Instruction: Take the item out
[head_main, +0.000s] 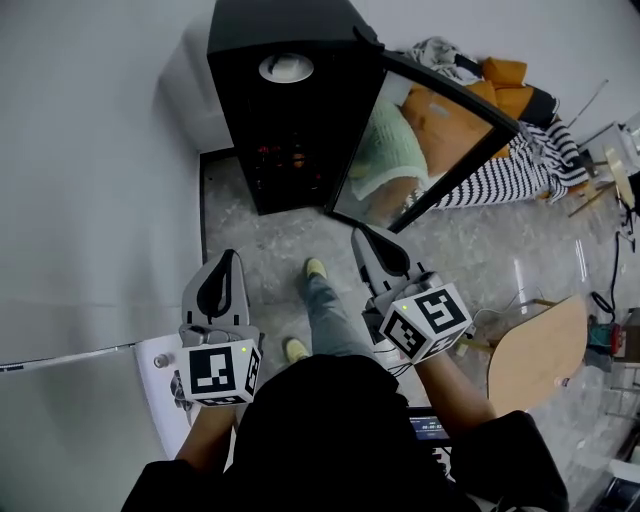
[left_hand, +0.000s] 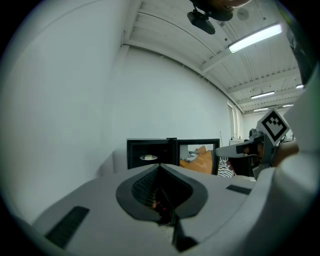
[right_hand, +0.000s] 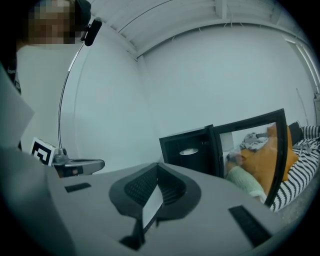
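Note:
A black cabinet (head_main: 290, 120) stands on the floor against the white wall, its glass door (head_main: 425, 150) swung open to the right. On an upper shelf inside lies a white plate (head_main: 286, 68) with a pale item on it; the plate (left_hand: 148, 157) also shows in the left gripper view, and small (right_hand: 188, 151) in the right gripper view. My left gripper (head_main: 226, 262) is held well short of the cabinet, shut and empty. My right gripper (head_main: 364, 238) points toward the open door's lower edge, also shut with nothing between its jaws.
Striped fabric (head_main: 520, 175) and orange cushions (head_main: 505, 75) lie at the back right. A round wooden board (head_main: 535, 350) stands at the right. A white unit (head_main: 165, 385) sits low at the left. The person's shoes (head_main: 315, 268) are on the marbled floor in front of the cabinet.

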